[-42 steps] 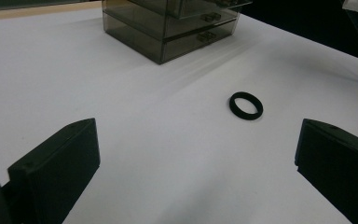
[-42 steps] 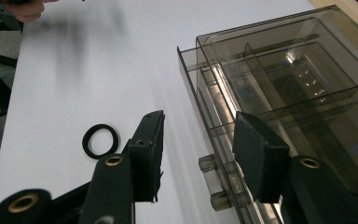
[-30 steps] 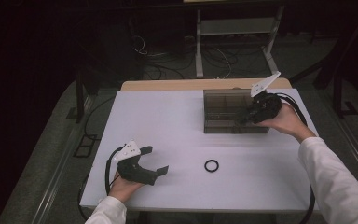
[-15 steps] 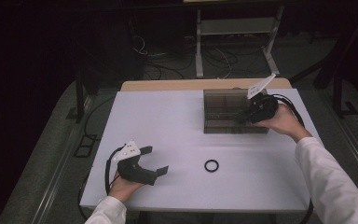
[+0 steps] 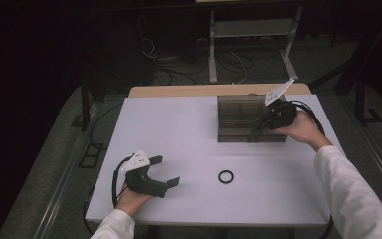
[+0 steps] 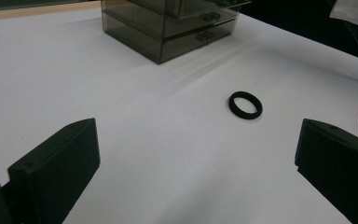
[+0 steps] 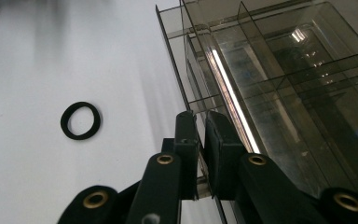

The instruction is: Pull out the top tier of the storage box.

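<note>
A smoky clear drawer box (image 5: 241, 119) stands at the table's far right. My right gripper (image 5: 257, 127) is at its front, and in the right gripper view its jaws (image 7: 199, 116) are pinched together on the thin front edge of a drawer (image 7: 193, 107) that sticks out a little. A black ring (image 5: 225, 176) lies flat on the white table (image 5: 179, 129), near the front and apart from both grippers. My left gripper (image 5: 166, 171) rests near the front left, open wide, with nothing between its jaws. The ring (image 6: 245, 105) lies ahead of it and the box (image 6: 168, 28) beyond.
The drawer box has several divided compartments (image 7: 284, 84), and I see nothing in them. A wooden strip (image 5: 179, 90) runs along the table's far edge. Cables and a metal stand (image 5: 248, 45) sit on the dark floor behind. A white sleeve (image 5: 353, 194) crosses the table's right front.
The right hand has shifted very slightly at the box front. The left gripper and the ring have not moved.
</note>
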